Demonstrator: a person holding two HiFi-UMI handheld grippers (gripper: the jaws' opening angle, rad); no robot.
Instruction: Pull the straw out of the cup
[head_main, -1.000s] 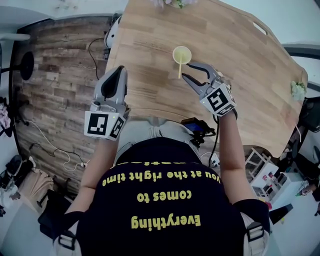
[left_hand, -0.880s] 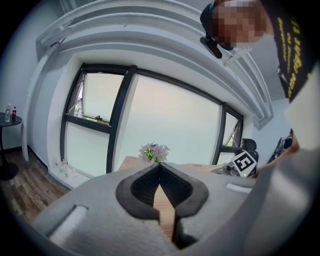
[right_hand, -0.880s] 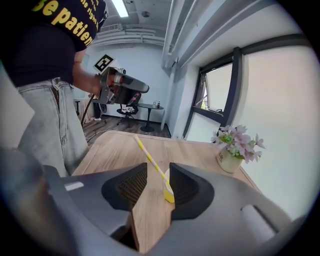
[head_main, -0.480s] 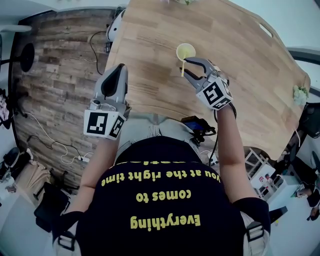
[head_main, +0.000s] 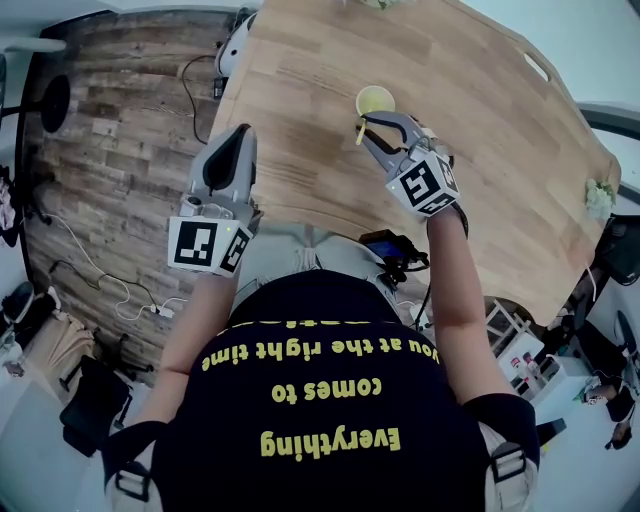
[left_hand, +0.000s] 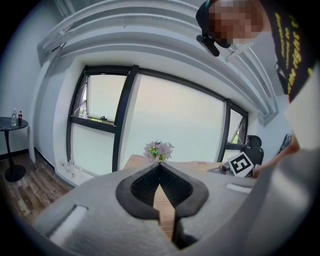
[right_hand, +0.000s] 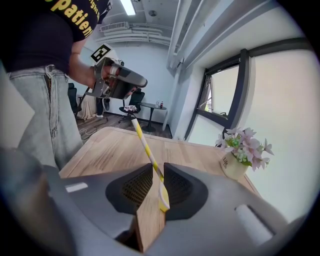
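Right gripper (head_main: 365, 130) jaws have just been closing and now pinch the light, easily crushed straw (right_hand: 144, 142) low by the cup (head_main: 375, 99) rim at mid-table, while the left gripper (left_hand: 160, 167) hangs closed and empty near-left.

Light wooden table with rounded corners (head_main: 500, 130): lies under and ahead of the right gripper (head_main: 367, 135).

Cream pot of pink and white flowers (right_hand: 235, 165): stands on the table, ahead and to the right of the right gripper, well apart from it. From the left gripper (head_main: 238, 135) the same flowers show straight ahead, at the table's far end.

Dark plank floor (head_main: 110, 150): to the left of the left gripper, with a pale cable (head_main: 140, 310) trailing over it.

Small round black side table (left_hand: 9, 122): far left of the left gripper, with two bottles (left_hand: 14, 118) on top.

Large window with dark frames (left_hand: 175, 120): beyond the table, ahead of the left gripper.

Black office chair (left_hand: 254, 146): ahead and to its right.
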